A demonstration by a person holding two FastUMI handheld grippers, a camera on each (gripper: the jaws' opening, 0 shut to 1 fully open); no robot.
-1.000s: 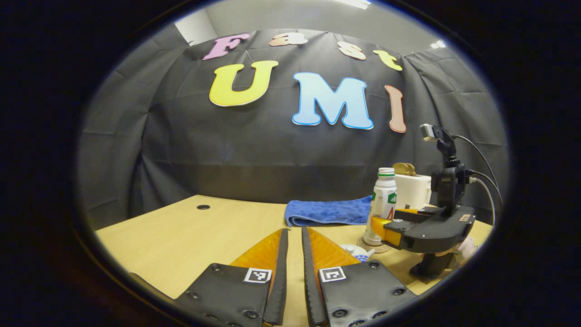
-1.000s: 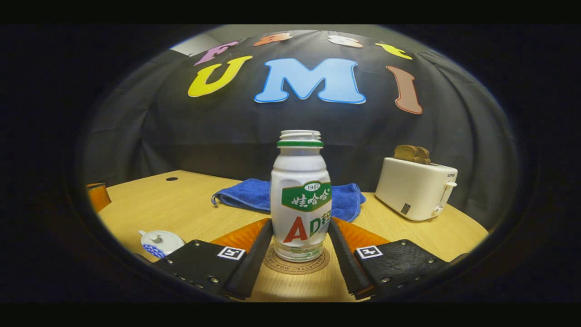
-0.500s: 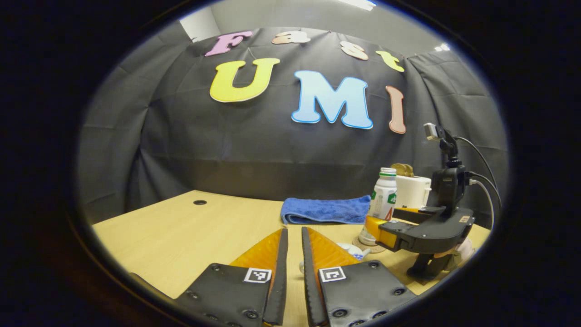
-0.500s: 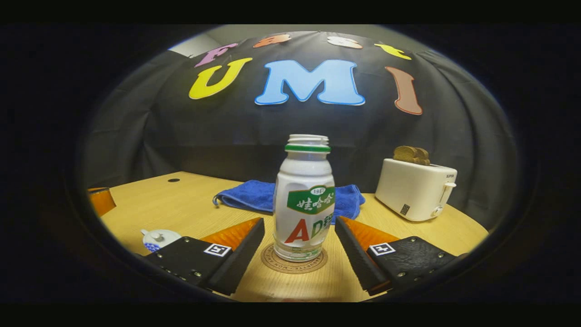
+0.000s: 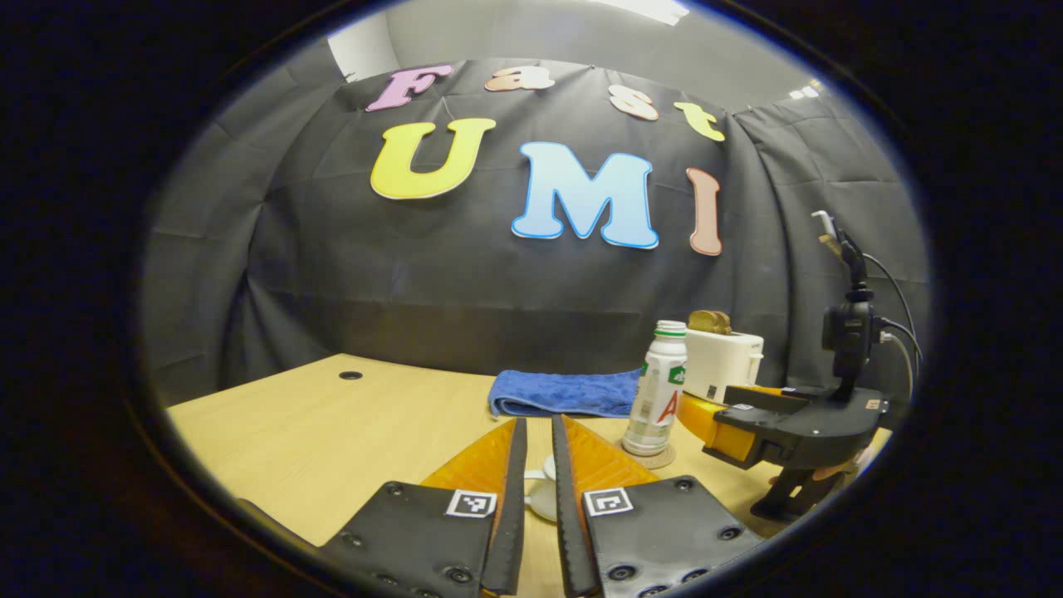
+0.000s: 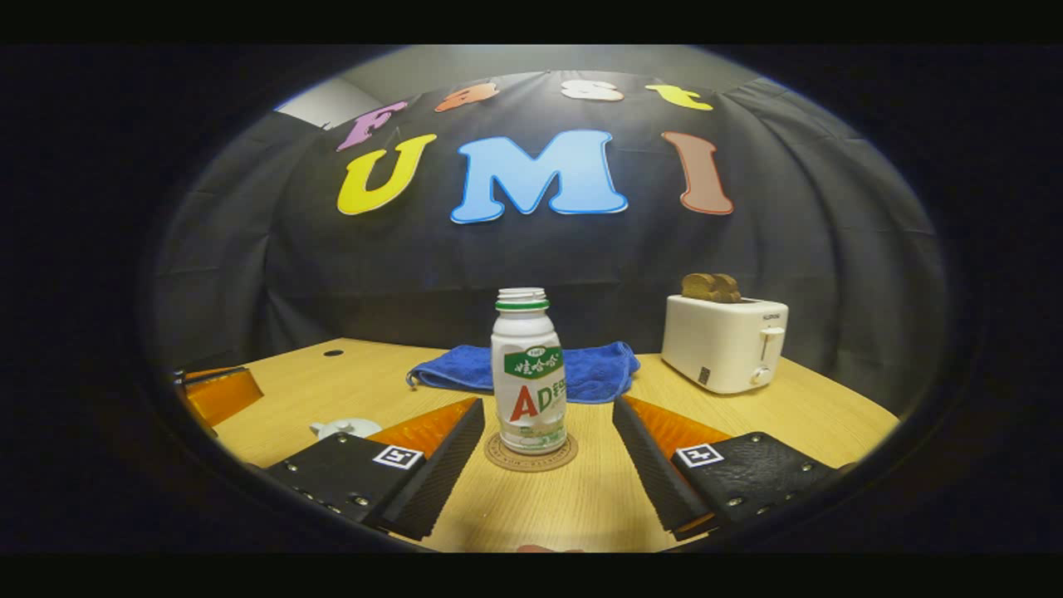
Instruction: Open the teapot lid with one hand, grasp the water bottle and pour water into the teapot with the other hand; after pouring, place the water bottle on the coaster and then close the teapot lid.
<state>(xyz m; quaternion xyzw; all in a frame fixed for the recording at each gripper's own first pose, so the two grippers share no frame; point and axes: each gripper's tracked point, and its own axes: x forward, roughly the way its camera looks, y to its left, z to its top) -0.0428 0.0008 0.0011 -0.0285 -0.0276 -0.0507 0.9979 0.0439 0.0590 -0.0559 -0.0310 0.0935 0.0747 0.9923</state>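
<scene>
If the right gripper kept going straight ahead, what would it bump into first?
Probably the bottle on its coaster: it stands dead ahead between the open fingers of the right gripper, with bare table before it.

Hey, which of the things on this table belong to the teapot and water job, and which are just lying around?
Part of the job: water bottle, coaster under it, teapot.

Just lying about: blue towel, white toaster holding bread.

Nearly closed left tongs [image 5: 532, 440] frame a white teapot [image 5: 541, 490]; the bottle [image 5: 656, 389] stands on a coaster [image 5: 651, 455].
</scene>
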